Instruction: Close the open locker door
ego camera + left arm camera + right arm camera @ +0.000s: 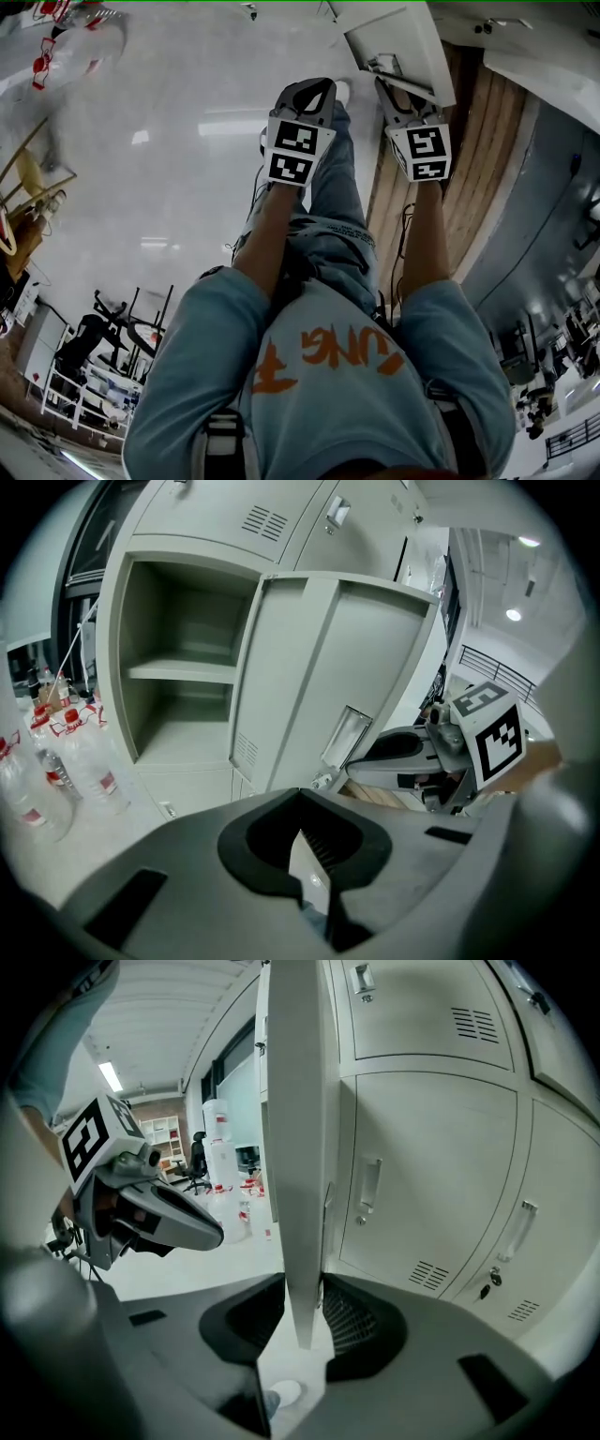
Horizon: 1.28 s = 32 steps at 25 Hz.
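The open grey locker door (328,677) stands swung out from its empty compartment (183,667), which has one shelf. In the right gripper view the door's free edge (300,1147) runs straight down between the jaws of my right gripper (302,1321). The jaws are open around the edge and do not clamp it. From the head view the right gripper (394,89) reaches up to the door's lower corner (398,42). My left gripper (309,86) hovers beside it, left of the door, jaws shut with nothing held (314,855).
Closed grey lockers (431,1166) with handles and vents fill the wall right of the door. Several water bottles (84,761) stand on the pale floor left of the open compartment. A wooden strip (469,169) runs along the locker base.
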Tool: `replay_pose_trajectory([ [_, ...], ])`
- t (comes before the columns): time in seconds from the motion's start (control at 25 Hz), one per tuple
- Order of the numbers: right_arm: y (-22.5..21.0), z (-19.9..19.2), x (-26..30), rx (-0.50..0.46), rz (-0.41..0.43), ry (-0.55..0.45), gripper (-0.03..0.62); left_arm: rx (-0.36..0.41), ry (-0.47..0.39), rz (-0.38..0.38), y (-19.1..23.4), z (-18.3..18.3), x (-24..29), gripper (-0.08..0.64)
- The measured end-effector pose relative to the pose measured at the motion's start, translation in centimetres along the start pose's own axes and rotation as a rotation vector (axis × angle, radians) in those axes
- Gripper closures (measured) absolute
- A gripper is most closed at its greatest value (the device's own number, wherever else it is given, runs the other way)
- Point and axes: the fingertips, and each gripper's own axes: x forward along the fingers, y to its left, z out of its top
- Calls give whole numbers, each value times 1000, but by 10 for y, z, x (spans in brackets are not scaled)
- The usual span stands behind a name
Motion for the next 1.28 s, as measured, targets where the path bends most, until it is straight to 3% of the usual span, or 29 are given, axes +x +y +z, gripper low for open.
replay_pose_trajectory([
  [0.64,60,23,16,-85,53,-16,454,-66,-37,75,37,-21,-54,538],
  [1.28,115,58,42,-106,57,-48,451,-113,-122,162,91,-21,-113,538],
])
